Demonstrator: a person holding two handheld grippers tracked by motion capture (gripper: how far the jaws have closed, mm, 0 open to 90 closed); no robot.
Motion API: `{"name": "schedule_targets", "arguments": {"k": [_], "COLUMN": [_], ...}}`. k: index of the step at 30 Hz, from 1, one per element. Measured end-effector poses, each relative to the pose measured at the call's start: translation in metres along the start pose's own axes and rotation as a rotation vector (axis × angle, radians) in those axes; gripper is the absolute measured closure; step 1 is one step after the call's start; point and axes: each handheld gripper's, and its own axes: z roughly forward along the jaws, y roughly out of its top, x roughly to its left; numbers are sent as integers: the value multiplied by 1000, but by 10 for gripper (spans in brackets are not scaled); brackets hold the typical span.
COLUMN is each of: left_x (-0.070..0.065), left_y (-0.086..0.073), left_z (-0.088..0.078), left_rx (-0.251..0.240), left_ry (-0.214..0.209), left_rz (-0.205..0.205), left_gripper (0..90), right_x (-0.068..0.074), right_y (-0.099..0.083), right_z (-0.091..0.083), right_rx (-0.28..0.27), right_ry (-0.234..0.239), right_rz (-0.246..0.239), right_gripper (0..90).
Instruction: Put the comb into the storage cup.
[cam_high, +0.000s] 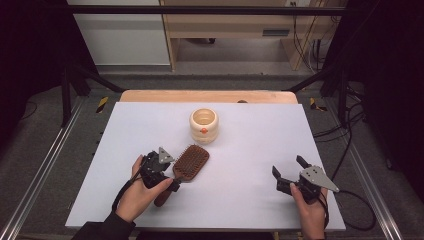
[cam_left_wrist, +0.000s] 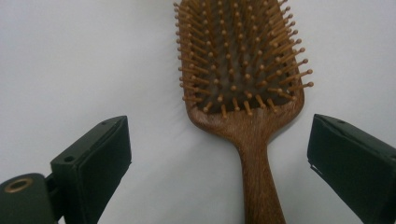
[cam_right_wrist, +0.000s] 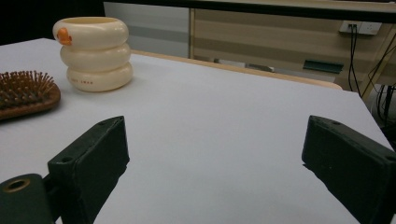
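Left hand-held gripper (cam_left_wrist: 219, 154) jaws apart, straddling hairbrush (cam_left_wrist: 243, 84) handle near table's (cam_high: 250, 200) front-left edge, not gripping. Risk: off-centre close pivots the brush. Right hand-held gripper (cam_right_wrist: 215, 158) apart, empty.

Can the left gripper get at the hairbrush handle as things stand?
Probably yes. The left gripper is open, its jaws standing either side of the hairbrush handle without touching it, and nothing lies between them on the table.

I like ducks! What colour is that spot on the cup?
Orange, on the cream cup; clearest in the right gripper view.
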Motion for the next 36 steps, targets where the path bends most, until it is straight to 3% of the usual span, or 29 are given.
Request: {"name": "schedule_targets", "arguments": {"k": [7, 13, 20, 28, 36], "left_x": [-5, -7, -4, -1, 2], "left_y": [4, 6, 6, 5, 1], "left_z": [5, 10, 11, 11, 18], "left_rx": [62, 123, 150, 181, 223], "left_ry": [-17, -68, -92, -126, -164], "left_rz": [15, 7, 9, 5, -36], "left_gripper": [89, 89, 130, 371, 502], "right_x": [-1, -1, -1, 0, 2], "right_y": [1, 2, 2, 2, 2], "right_z": [-1, -2, -2, -2, -1], "right_rx": [-9, -15, -12, -11, -9], "right_ry": [1, 2, 2, 5, 9], "right_rz": [4, 6, 7, 9, -1], "right_gripper": [73, 73, 72, 73, 74]}}
